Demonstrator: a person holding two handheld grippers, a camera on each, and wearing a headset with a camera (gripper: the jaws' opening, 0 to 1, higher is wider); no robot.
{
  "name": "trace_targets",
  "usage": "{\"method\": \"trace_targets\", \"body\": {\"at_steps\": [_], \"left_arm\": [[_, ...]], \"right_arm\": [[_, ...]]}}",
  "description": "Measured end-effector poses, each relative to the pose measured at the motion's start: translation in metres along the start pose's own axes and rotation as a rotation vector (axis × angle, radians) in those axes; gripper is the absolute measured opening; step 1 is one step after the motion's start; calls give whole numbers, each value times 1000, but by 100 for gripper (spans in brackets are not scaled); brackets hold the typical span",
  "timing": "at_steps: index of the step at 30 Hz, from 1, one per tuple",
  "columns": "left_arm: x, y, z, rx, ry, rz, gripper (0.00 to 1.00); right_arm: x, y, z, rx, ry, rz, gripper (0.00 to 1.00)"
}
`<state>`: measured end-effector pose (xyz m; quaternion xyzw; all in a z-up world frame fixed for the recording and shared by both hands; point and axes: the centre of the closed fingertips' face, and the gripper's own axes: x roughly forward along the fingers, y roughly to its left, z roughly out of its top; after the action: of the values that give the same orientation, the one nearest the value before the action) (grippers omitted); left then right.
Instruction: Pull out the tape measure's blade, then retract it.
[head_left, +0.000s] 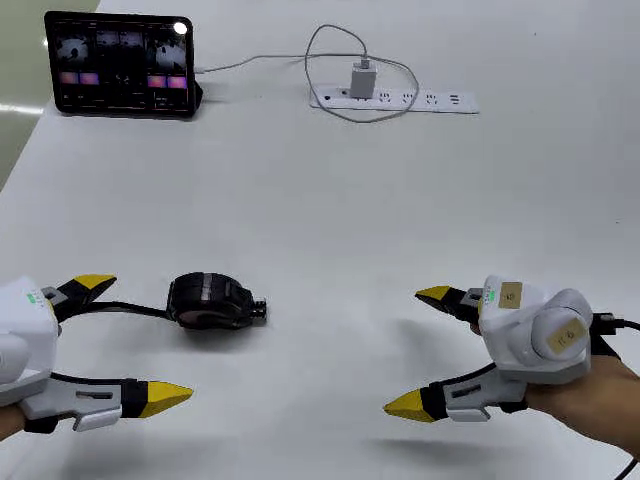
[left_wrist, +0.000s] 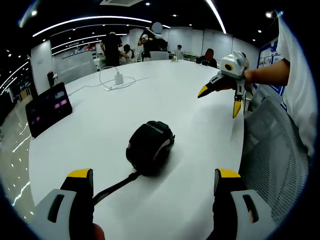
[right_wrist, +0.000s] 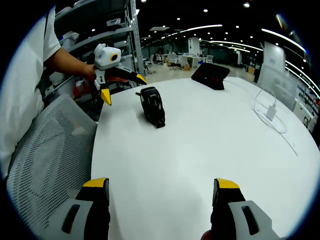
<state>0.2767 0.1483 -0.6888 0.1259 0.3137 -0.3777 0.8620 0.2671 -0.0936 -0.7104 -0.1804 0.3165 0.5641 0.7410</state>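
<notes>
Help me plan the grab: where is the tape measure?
The tape measure lies on the white table, lower left in the head view, just ahead of the left gripper.

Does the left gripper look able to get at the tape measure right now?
Probably yes. The left gripper is open and faces the tape measure, which lies just ahead of its jaws on the table, with only its own strap between them.

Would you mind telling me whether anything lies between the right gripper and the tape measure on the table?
Nothing visible does: bare table separates the open right gripper from the tape measure. The tablet and power strip sit far behind, off that path.
</notes>
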Motion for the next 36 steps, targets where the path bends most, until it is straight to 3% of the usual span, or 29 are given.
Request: {"method": "trace_targets", "body": {"at_steps": [19, 36], "left_arm": [[15, 12, 5, 99, 32, -12, 98], [32, 11, 10, 176, 65, -71, 93]], "right_arm": [[12, -7, 7, -39, 20, 34, 83], [29, -12, 23, -58, 12, 57, 83]]}}
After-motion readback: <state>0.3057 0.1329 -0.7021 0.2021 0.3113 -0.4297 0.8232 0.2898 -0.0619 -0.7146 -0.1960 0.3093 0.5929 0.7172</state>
